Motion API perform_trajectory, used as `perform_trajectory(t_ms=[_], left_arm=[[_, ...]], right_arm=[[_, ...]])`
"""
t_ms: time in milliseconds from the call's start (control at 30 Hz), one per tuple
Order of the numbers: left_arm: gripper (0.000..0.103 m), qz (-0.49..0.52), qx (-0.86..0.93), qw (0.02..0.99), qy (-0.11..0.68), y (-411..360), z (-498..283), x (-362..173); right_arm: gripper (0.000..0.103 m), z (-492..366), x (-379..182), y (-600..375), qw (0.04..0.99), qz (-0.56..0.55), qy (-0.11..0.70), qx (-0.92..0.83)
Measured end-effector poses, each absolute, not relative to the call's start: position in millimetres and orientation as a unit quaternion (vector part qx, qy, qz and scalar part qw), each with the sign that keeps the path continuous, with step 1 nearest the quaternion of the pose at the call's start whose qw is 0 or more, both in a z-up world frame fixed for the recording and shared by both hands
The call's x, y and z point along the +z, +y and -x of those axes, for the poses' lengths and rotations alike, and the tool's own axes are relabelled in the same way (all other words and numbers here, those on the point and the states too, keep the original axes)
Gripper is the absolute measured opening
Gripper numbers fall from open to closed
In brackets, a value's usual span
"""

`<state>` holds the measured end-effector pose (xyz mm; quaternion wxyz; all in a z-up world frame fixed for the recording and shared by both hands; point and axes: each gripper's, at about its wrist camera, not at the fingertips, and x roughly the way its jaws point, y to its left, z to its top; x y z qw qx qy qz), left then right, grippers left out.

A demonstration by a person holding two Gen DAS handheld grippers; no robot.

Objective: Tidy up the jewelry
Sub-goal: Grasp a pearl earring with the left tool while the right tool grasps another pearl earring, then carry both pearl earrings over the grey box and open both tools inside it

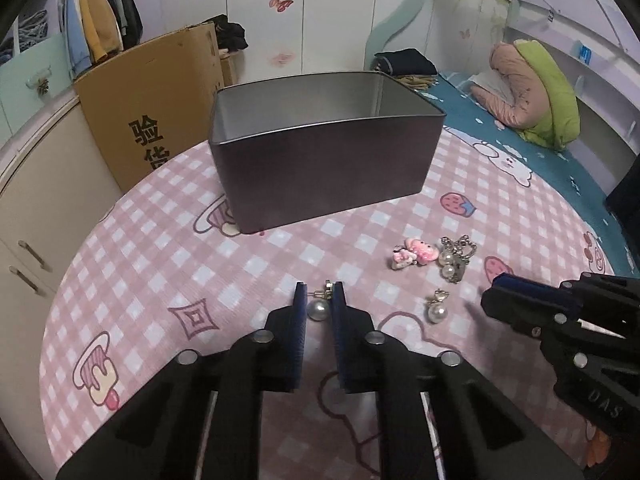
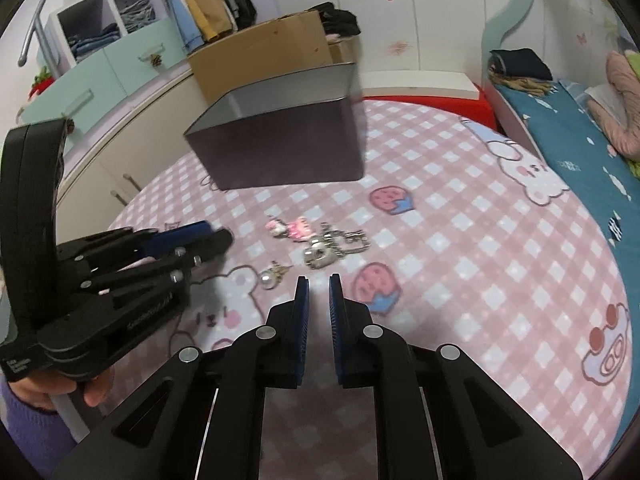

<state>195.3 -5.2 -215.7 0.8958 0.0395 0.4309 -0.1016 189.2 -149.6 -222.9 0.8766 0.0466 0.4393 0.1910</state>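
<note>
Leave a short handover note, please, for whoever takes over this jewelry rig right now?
Left gripper: jaws either side of a pearl earring on the checked cloth; whether it is gripped yet is unclear.
Right gripper: jaws open, holding nothing, just short of the pile.
Still on the cloth: second pearl earring, pink charms, silver chain piece.
Tin box: open, behind the jewelry; its floor is hidden.
Done: nothing visibly boxed. Left: move all four pieces into the box.

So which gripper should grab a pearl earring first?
Left. The left gripper already has a pearl earring between its open fingers; the right gripper is open over bare tablecloth.
</note>
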Motion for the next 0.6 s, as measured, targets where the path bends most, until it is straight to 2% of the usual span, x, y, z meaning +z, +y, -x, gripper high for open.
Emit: perform_trajectory(t_ms=[433, 500, 567, 600], left_arm=[[0.010, 0.012, -0.121, 0.896, 0.427, 30, -185, -205], [0.011, 0.016, -0.127, 0.895, 0.428, 31, -184, -205], [0.010, 0.019, -0.129, 0.894, 0.428, 33, -183, -205], [0.010, 0.020, -0.130, 0.893, 0.429, 33, -183, -206]], right_arm=[[0.015, -196, -227, -111, 0.873, -0.018, 0.449, 0.190], [0.028, -196, -227, -109, 0.874, -0.018, 0.447, 0.189], [0.036, -197, -227, -107, 0.876, -0.016, 0.445, 0.186], [0.037, -197, -227, -106, 0.877, -0.014, 0.443, 0.185]])
